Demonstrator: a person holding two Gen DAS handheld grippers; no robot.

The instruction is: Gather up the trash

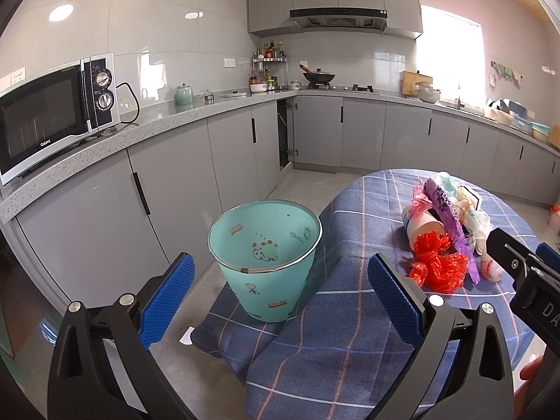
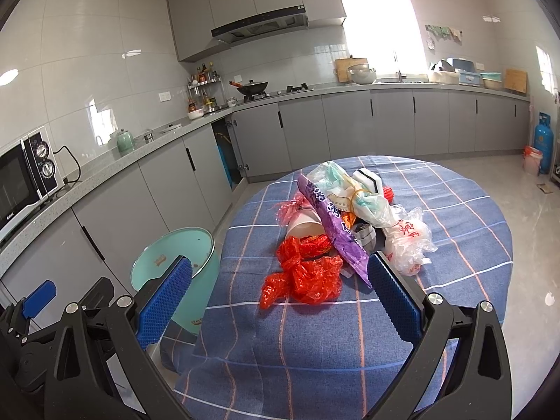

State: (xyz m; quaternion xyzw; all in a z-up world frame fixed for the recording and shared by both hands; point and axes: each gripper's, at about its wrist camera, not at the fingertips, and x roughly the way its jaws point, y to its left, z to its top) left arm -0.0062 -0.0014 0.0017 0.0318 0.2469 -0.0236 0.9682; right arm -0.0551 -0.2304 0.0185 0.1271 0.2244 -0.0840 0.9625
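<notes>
None of the trash pile [image 2: 336, 231] collected: we log it heaped on the table [image 2: 455, 245], the teal bin [image 1: 266, 255] beside it holding nothing. Our left gripper [image 1: 280, 294] and right gripper [image 2: 280, 294] gape wide, unladen. Everything remains.

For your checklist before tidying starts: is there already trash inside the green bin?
No, the green bin stands empty, only printed cartoons showing on its inner wall.
</notes>
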